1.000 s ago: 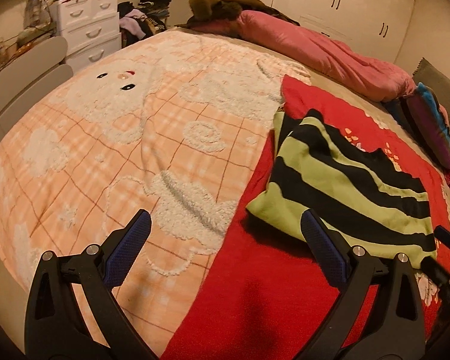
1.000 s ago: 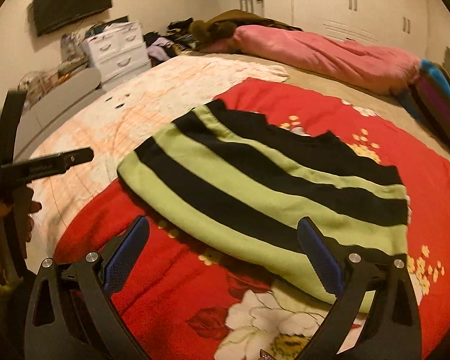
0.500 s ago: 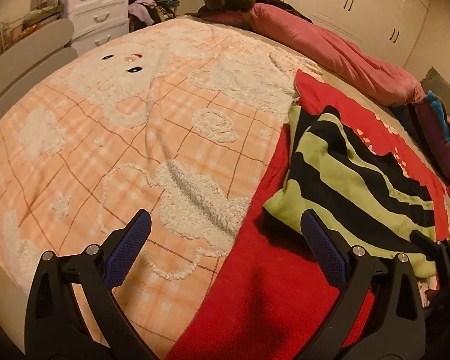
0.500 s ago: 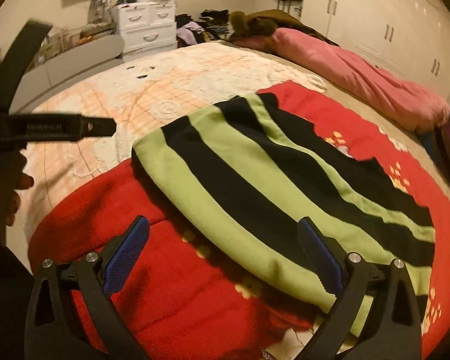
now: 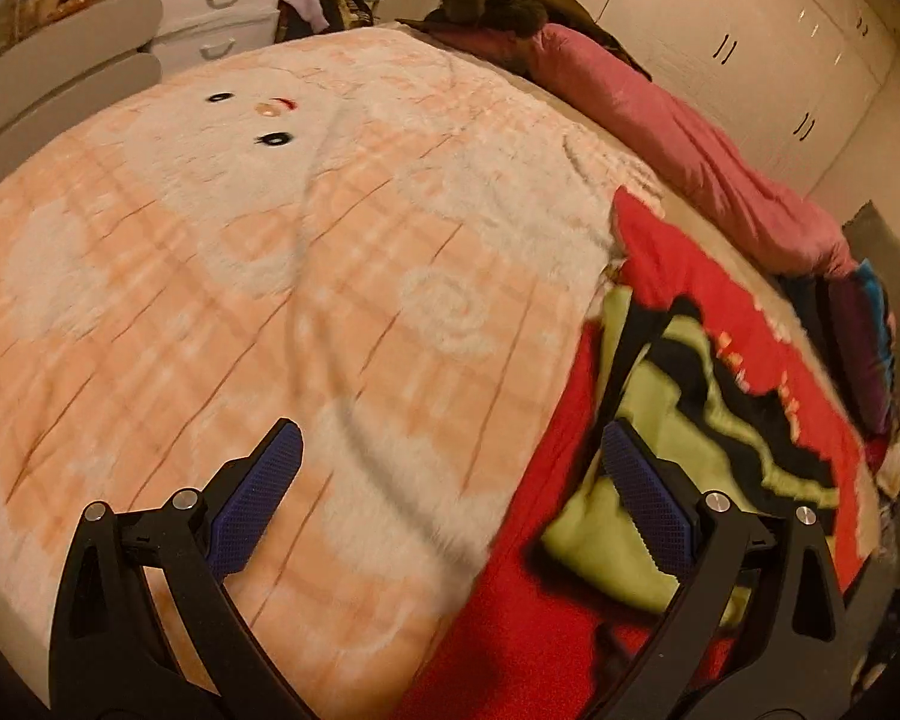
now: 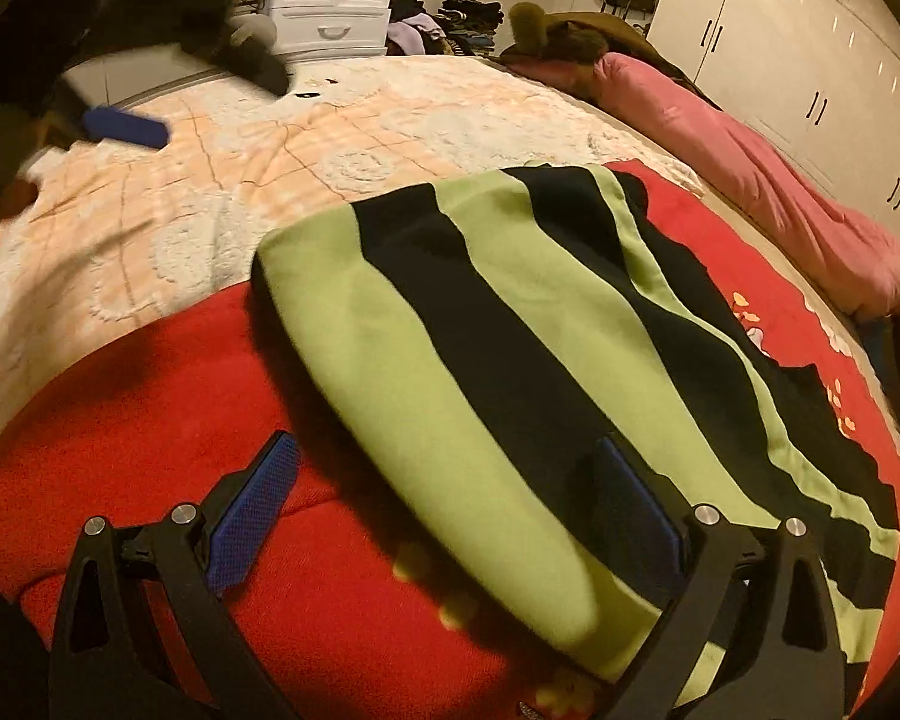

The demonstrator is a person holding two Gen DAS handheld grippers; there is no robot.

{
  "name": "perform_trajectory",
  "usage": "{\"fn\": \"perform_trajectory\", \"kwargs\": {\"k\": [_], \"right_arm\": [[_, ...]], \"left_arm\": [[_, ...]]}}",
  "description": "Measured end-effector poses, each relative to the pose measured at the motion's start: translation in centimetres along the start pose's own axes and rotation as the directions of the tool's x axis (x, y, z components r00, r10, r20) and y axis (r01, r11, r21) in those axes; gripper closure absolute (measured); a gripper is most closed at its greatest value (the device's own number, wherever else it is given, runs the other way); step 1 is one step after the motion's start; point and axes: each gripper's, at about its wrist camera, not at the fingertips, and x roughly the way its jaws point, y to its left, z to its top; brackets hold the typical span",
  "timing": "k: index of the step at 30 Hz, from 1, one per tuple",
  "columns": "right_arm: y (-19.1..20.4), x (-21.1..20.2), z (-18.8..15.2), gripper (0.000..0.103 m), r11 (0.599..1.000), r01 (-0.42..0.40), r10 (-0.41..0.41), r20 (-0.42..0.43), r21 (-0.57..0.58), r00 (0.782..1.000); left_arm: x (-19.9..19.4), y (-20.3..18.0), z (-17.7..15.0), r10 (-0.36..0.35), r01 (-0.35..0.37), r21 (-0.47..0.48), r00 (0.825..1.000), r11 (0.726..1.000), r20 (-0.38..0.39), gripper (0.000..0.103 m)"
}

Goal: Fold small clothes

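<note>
We work over a bed (image 5: 150, 540) that fills both views. One peach checked blanket (image 5: 270, 300) covers the left and centre of the left wrist view, and one red flowered blanket (image 6: 150, 408) lies across the lower part of the right wrist view. One pink quilt (image 6: 750, 150) runs along the far edge at upper right. One white drawer chest (image 6: 330, 6) stands at the top, left of centre.

The one garment to fold, a green and black striped top (image 6: 480, 360), lies on the red blanket in the centre of the right wrist view and at the right edge of the left wrist view, already doubled over, we judge.

Our right gripper (image 6: 450, 516) hangs just over the top's near edge with its jaws spread wide, holding nothing. Our left gripper (image 5: 450, 492) is over the seam between the two blankets, jaws also wide apart and empty.

The risks we see: the thick red blanket bunches under the top, so a low pinch could catch blanket along with cloth. Grabbing only the upper layer could undo the fold. The left view is blurred, so the left aim may land off the hem.
</note>
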Motion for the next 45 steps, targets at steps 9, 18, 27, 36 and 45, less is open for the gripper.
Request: {"fn": "perform_trajectory", "kwargs": {"k": [9,18,27,36,45], "right_arm": [[-2.2,-1.6,0.2,0.094,0.999,-0.012,0.006,0.136,0.046,0.991],[-4.2,-3.1,-0.3,0.095,0.989,-0.089,0.066,0.184,0.118,0.981],[-4.4,-3.2,-0.6,0.095,0.976,-0.131,0.097,0.193,0.173,0.977],[-3.8,-2.9,-0.7,0.094,0.983,-0.106,0.078,0.184,0.151,0.98],[-3.9,-2.7,-0.6,0.094,0.981,-0.121,0.094,0.174,0.152,0.98]], "left_arm": [[5.2,-3.9,3.9,-0.236,0.234,-0.027,0.965,0.972,-0.116,0.009],[10.7,-8.3,5.2,-0.328,0.338,-0.017,0.895,0.941,-0.301,0.009],[12.7,-10.9,4.1,-0.32,0.358,0.037,0.872,0.933,-0.371,0.036],[13.8,-11.6,3.4,-0.276,0.325,0.067,0.881,0.943,-0.383,0.05],[12.7,-11.7,2.9,-0.249,0.299,0.101,0.906,0.949,-0.343,0.081]]}}
